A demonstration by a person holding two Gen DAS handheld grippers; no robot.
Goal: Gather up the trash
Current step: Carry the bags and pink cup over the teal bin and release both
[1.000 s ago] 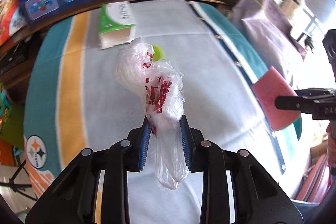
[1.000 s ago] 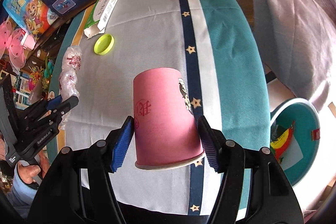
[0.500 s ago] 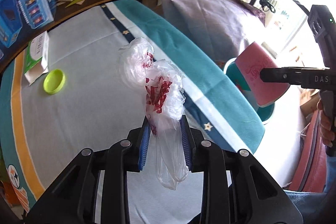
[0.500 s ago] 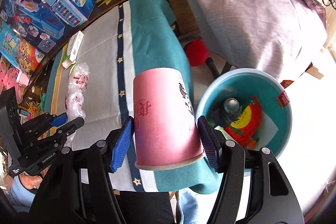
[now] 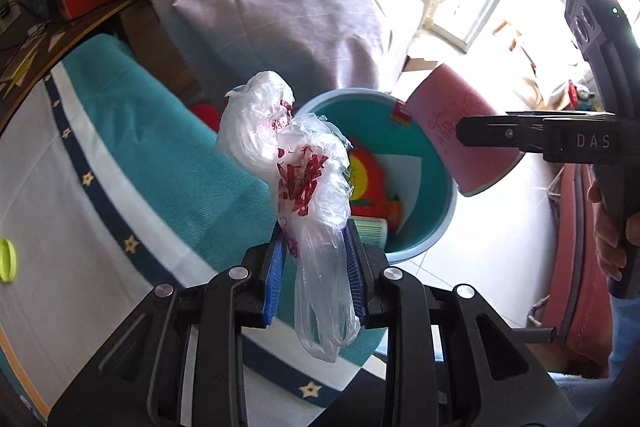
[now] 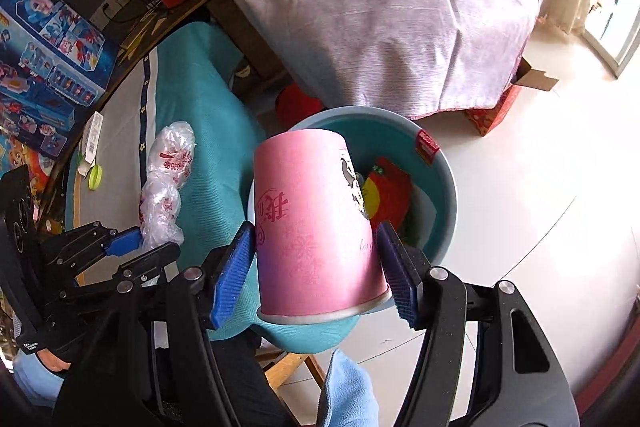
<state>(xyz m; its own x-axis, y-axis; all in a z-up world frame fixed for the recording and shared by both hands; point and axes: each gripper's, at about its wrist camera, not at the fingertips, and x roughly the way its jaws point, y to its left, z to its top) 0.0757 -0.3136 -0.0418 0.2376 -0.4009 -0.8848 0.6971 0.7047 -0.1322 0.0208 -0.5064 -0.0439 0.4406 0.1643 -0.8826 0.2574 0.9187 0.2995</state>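
Trash in both grips: left gripper [image 5: 316, 267] clamps crumpled clear plastic bag [image 5: 296, 167], right gripper [image 6: 316, 267] clamps pink paper cup [image 6: 316, 227]; centre each above round teal bin [image 6: 444, 187] before letting go.

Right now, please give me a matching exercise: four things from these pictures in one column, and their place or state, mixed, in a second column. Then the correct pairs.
Things:
1. pink paper cup
2. crumpled plastic bag
3. teal bin
4. yellow-green lid

Places or states:
A. lying on the tablecloth
B. clamped in the left claw
C. on the floor, with trash inside
D. clamped in the right claw

Pairs: 1-D, 2-B, 3-C, 4-A
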